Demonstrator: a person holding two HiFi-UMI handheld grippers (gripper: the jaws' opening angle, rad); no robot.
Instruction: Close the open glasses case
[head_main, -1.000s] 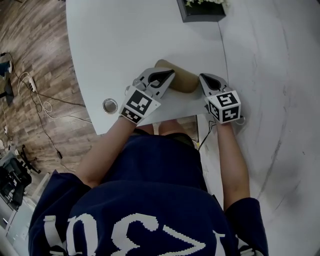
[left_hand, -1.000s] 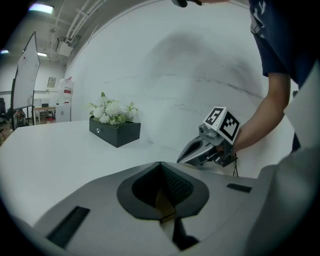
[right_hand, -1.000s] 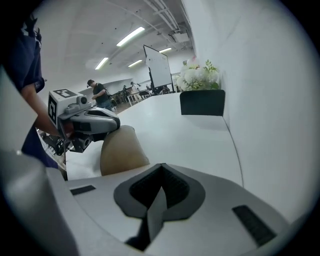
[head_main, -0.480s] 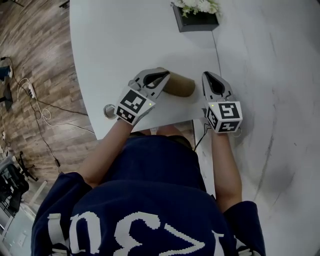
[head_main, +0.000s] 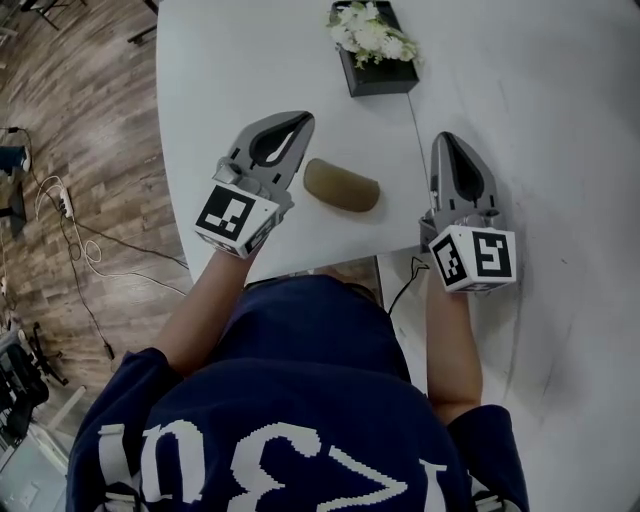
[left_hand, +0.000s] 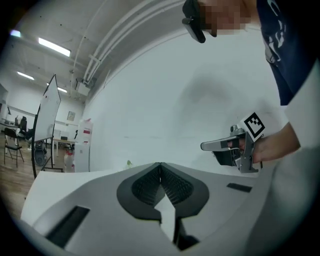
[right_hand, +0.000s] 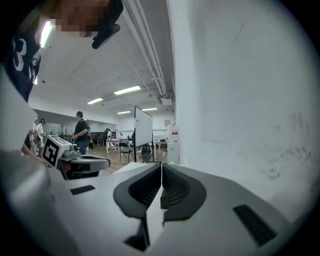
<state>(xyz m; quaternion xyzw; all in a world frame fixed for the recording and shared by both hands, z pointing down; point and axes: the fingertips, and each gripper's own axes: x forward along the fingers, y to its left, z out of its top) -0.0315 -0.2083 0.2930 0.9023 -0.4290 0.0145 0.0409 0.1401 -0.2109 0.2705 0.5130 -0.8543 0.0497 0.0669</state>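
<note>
A brown glasses case (head_main: 341, 186) lies closed on the white table (head_main: 250, 60), near its front edge. My left gripper (head_main: 303, 118) hangs above the table just left of the case, apart from it, jaws shut and empty. My right gripper (head_main: 444, 138) hangs to the case's right, also clear of it. Its jaws parted very slightly a moment ago and now meet at the tips with nothing between them. In the left gripper view the left gripper (left_hand: 160, 164) points level at the right gripper (left_hand: 235, 150). The right gripper view shows the right gripper (right_hand: 161, 165) closed, with the left gripper (right_hand: 80, 162) opposite.
A black planter box with white flowers (head_main: 375, 52) stands at the back of the table. Wooden floor with cables (head_main: 70, 200) lies to the left, and a cable (head_main: 405, 282) hangs below the table edge. A whiteboard (right_hand: 143, 127) and people stand far off.
Both grippers have lifted off the case and drawn apart, left one to the left, right one to the right. The case, half hidden before, now lies uncovered between them.
</note>
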